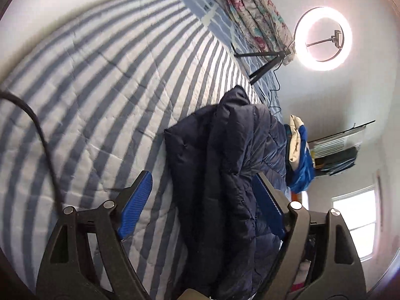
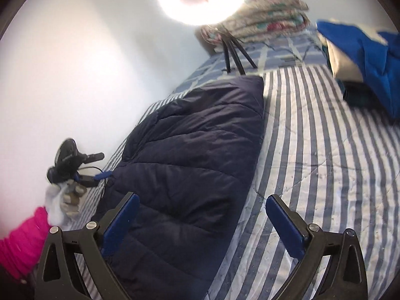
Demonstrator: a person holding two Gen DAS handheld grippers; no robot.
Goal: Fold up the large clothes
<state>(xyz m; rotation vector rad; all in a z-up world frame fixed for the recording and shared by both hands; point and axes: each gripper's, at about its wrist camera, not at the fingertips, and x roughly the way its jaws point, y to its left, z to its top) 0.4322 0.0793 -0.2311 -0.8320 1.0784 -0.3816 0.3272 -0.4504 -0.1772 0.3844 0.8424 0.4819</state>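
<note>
Striped quilt (image 2: 325, 165) spread wide across the bed. Navy puffer jacket (image 2: 195, 150) folded into a long bundle on top, lying along the bed's wall-side edge. Floral blanket (image 1: 257, 17) stacked at the far end, blue garment pile (image 2: 362, 57) near it. Ring light (image 1: 323, 37) glowing on its tripod. Right gripper (image 2: 202, 222) released, fingers spread wide over the jacket's near end. Left gripper (image 1: 202, 205) released too, fingers apart astride the jacket, nothing pinched.

Matt quilted navy jacket (image 2: 190, 155) lies on stitched, striped cloth bedspread (image 2: 312, 150).
</note>
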